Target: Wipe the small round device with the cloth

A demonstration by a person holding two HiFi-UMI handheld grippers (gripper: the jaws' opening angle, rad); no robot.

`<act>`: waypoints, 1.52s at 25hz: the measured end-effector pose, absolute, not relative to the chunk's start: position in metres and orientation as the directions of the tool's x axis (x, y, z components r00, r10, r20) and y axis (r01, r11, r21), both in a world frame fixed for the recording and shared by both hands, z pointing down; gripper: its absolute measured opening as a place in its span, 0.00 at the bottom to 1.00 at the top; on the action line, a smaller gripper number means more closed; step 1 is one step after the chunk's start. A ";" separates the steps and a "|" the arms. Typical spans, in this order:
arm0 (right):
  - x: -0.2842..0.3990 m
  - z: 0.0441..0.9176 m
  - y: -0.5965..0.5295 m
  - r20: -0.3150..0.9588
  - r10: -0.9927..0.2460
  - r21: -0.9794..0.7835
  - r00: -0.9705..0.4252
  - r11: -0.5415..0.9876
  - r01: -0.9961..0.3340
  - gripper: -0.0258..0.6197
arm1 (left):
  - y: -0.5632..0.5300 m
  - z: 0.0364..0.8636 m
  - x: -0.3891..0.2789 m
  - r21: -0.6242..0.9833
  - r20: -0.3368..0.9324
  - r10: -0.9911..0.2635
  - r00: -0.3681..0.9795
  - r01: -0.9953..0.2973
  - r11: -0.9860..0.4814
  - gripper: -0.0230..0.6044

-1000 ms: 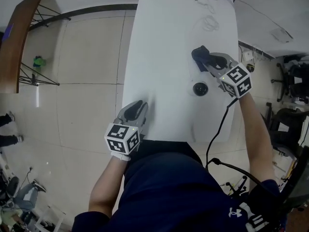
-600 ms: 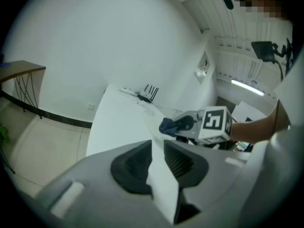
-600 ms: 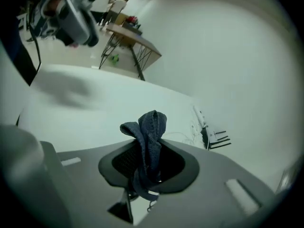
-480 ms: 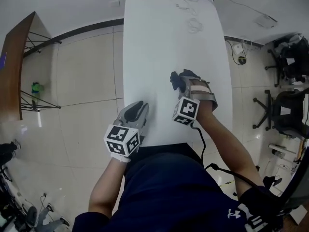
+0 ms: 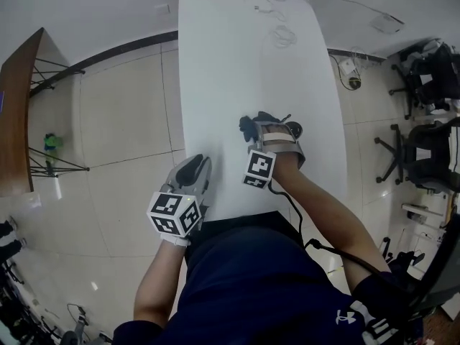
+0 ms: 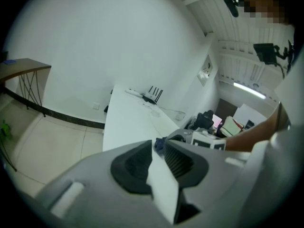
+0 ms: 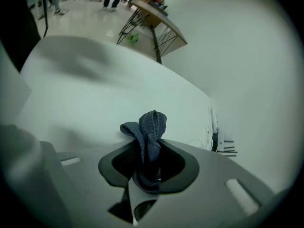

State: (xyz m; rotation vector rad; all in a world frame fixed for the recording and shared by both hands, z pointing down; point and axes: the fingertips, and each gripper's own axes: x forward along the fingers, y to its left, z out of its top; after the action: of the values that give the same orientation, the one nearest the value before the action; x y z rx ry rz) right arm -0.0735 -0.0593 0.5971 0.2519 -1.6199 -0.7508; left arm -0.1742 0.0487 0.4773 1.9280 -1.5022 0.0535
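The left gripper (image 5: 200, 162) is nearest the person, at the table's (image 5: 215, 63) near left edge. Its jaws are drawn to a narrow slit with nothing between them.

Further out, the right gripper (image 5: 259, 128) is angled down at the tabletop and clenched on the cloth (image 7: 151, 127), a blue tuft standing proud of its tips.

A dark rounded shape, judged to be the small round device (image 5: 292, 129), shows just right of that claw's body and is mostly hidden. Contact cannot be determined. The right gripper view shows only bare table ahead of the cloth, so the device lies aside of the jaws, not before them. Being round, it has no long axis. The right hand is much the nearer, and the cloth likely needs bringing rightward.

Beyond the claw lie cables (image 5: 282, 36) and a router (image 6: 153, 95).

Writing: a white emblem (image 5: 346, 315) on the shirt, with no legible lettering.
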 end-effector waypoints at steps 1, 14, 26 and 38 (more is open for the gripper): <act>-0.078 0.582 -0.058 0.795 -0.552 0.597 -0.253 0.785 0.164 0.20 | 0.047 0.476 -0.171 0.481 0.421 -0.841 0.341 -0.870 -0.112 0.16; 0.079 0.496 -0.153 0.710 -0.446 -0.012 -0.545 0.766 -0.643 0.20 | -0.062 0.460 -0.030 0.090 0.464 -0.660 0.590 -0.773 -0.628 0.20; 0.085 0.510 -0.102 0.663 -0.538 0.093 -0.521 0.749 -0.656 0.20 | -0.086 0.523 0.046 0.000 0.668 -0.466 0.580 -0.626 -0.780 0.19; 0.061 0.532 -0.030 0.432 -0.443 -0.178 -0.785 0.812 -0.556 0.20 | -0.081 0.521 0.042 -0.007 0.667 -0.481 0.569 -0.641 -0.767 0.16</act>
State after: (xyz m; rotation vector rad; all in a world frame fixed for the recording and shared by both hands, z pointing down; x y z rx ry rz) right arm 0.0609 -0.0298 0.5317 0.7533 -2.6239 0.4202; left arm 0.0416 -0.0809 0.5211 2.5663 -0.9353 0.9839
